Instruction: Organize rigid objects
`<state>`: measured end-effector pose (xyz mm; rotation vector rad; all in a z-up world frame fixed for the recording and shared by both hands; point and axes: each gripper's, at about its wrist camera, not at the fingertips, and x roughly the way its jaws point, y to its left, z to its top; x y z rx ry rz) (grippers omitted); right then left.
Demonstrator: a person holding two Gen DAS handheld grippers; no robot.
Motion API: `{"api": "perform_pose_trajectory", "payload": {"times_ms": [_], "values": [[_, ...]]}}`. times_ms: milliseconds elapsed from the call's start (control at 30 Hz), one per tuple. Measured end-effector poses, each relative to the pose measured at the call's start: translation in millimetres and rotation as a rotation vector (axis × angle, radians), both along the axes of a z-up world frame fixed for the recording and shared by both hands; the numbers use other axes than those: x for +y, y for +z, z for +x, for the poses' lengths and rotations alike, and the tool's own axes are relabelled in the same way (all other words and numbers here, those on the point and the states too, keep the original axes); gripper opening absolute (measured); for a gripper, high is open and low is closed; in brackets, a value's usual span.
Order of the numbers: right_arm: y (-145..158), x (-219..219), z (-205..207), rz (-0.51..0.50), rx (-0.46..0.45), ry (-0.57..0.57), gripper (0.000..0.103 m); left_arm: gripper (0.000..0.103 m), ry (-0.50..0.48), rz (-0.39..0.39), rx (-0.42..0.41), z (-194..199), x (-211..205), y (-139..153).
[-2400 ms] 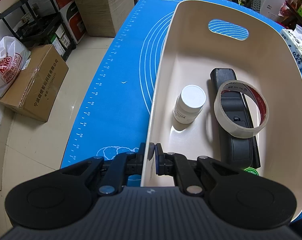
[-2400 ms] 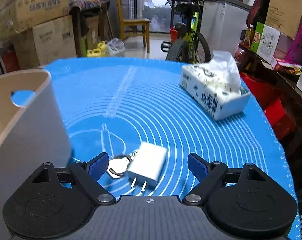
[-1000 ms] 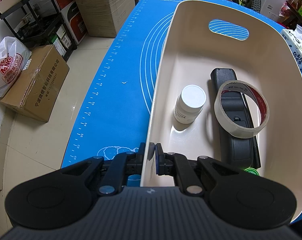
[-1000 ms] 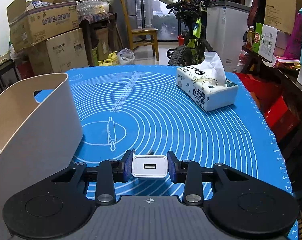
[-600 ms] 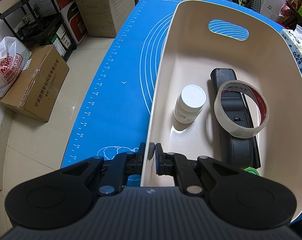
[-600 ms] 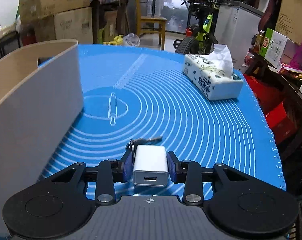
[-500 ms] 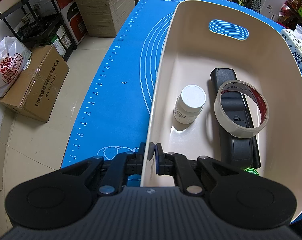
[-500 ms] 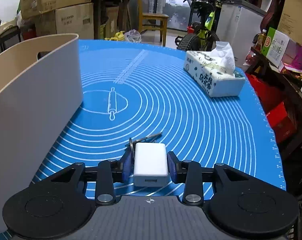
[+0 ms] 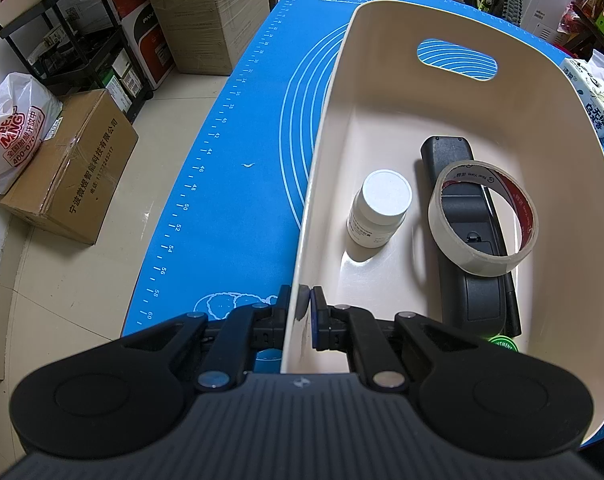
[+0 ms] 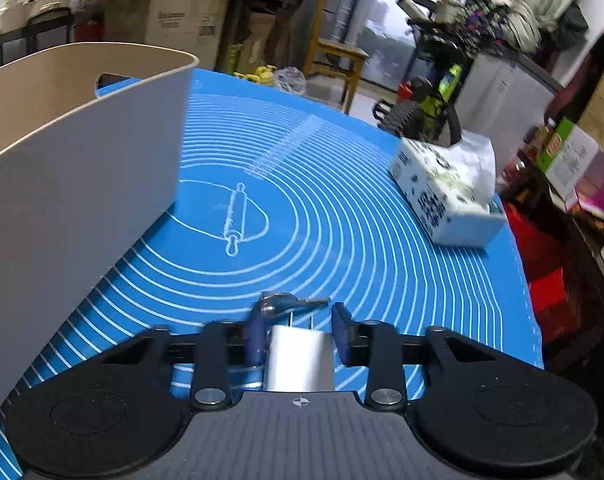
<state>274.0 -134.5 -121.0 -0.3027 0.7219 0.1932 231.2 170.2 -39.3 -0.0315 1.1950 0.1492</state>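
So you are roughly midway: the cream plastic bin (image 9: 514,116) is already holding a white-capped bottle (image 9: 382,208), a black remote (image 9: 472,292) and a ring of tape (image 9: 484,220). Your left gripper (image 9: 304,320) is pinching its rim; your right gripper (image 10: 296,338) is clamping the white charger plug (image 10: 300,356) above the metal keys (image 10: 288,302), both outside the bin

Green-lidded item (image 9: 502,343) mostly hidden behind the remote (image 9: 468,256); motion-blurred tissue pack (image 10: 448,192).

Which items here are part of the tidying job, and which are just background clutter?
Job: bin, bottle, tape roll, remote, charger, keys.
Lying about: tissue pack, cardboard boxes, plastic bag, bicycle.
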Motion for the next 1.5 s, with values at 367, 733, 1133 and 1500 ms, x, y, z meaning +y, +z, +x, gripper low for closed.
{"api": "perform_pose_trajectory", "payload": {"times_ms": [367,733,1133,1500], "values": [[14.7,-3.7,-6.4,0.037,-0.045,-0.002,0.014,0.01,0.0,0.0,0.0,0.0,0.1,0.0],[70.9,-11.2,-23.0,0.134,-0.171,-0.033,0.013,0.01,0.0,0.0,0.0,0.0,0.3,0.1],[137.3,6.5,-36.8,0.237,-0.279,0.033,0.013,0.01,0.0,0.0,0.0,0.0,0.6,0.2],[164.2,80.5,-38.5,0.389,-0.256,0.198,0.013,0.01,-0.001,0.0,-0.001,0.1,0.7,0.3]]}}
